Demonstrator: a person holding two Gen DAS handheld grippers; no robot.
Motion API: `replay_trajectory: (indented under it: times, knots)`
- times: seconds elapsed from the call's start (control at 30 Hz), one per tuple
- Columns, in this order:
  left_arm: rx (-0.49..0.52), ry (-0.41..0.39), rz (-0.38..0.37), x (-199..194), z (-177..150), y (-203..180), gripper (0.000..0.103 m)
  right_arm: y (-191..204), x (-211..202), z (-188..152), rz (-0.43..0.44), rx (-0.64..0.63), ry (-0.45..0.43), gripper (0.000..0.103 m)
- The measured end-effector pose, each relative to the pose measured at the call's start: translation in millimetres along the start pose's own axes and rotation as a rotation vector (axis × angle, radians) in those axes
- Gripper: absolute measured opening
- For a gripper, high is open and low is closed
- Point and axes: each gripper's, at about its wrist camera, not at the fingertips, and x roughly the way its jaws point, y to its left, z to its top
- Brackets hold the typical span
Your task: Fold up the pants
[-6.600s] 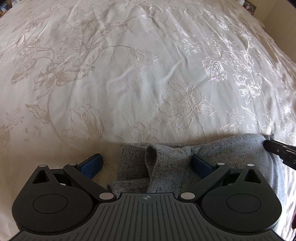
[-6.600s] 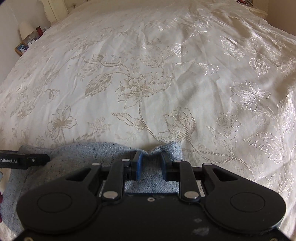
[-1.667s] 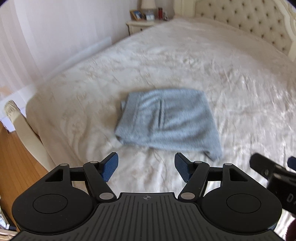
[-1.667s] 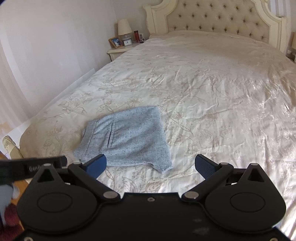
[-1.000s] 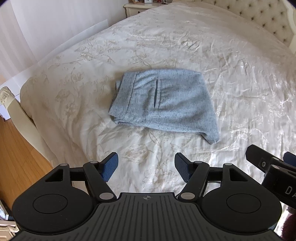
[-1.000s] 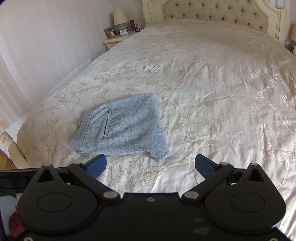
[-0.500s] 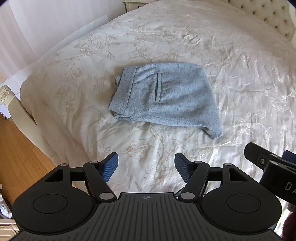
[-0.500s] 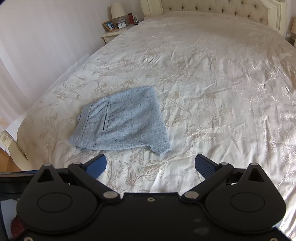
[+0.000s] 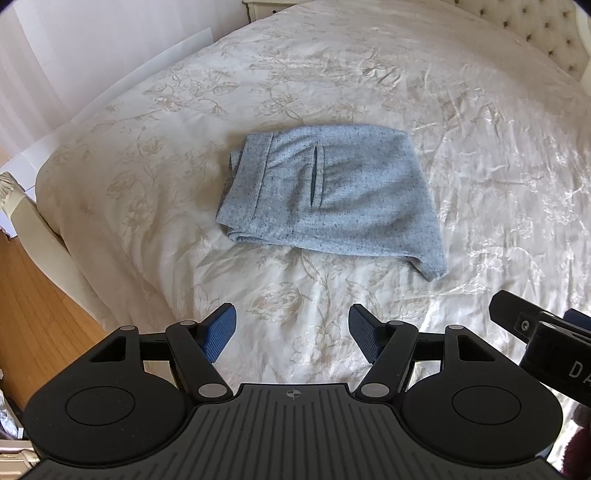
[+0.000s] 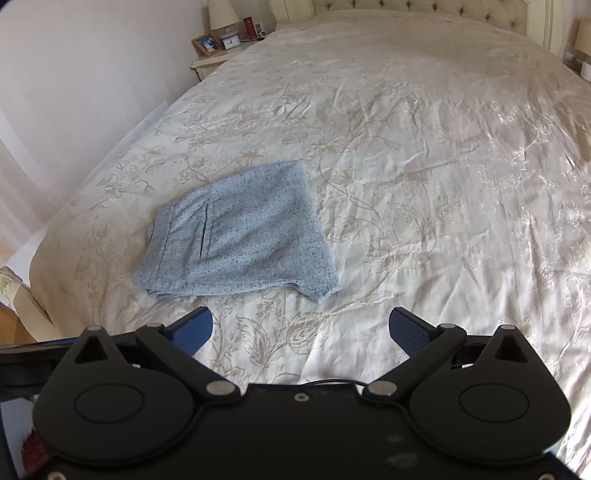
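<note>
The grey speckled pants (image 9: 328, 195) lie folded into a flat rectangle on the cream floral bedspread (image 9: 480, 147), waistband to the left and a slit pocket on top. They also show in the right wrist view (image 10: 236, 243). My left gripper (image 9: 291, 330) is open and empty, held above the bed well short of the pants. My right gripper (image 10: 301, 328) is open and empty, also back from the pants. Part of the right gripper (image 9: 546, 339) shows at the right edge of the left wrist view.
The bed's near-left corner and footboard post (image 9: 22, 206) stand over a wooden floor (image 9: 33, 314). A tufted headboard (image 10: 424, 11) is at the far end. A nightstand (image 10: 225, 48) with a lamp, frame and clock stands by the wall.
Both grippers let go of the pants and pulled back and up from them. Over the last second both views tilted slightly; the pants lie still and folded.
</note>
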Motion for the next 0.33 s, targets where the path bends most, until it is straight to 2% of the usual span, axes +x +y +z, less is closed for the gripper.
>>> replay_trajectory:
  times: [0.33]
  knots:
    - [0.025,0.011,-0.039,12.1,15.3,13.1,0.066,19.6,13.0,3.5,-0.040,0.004,0.011,0.103]
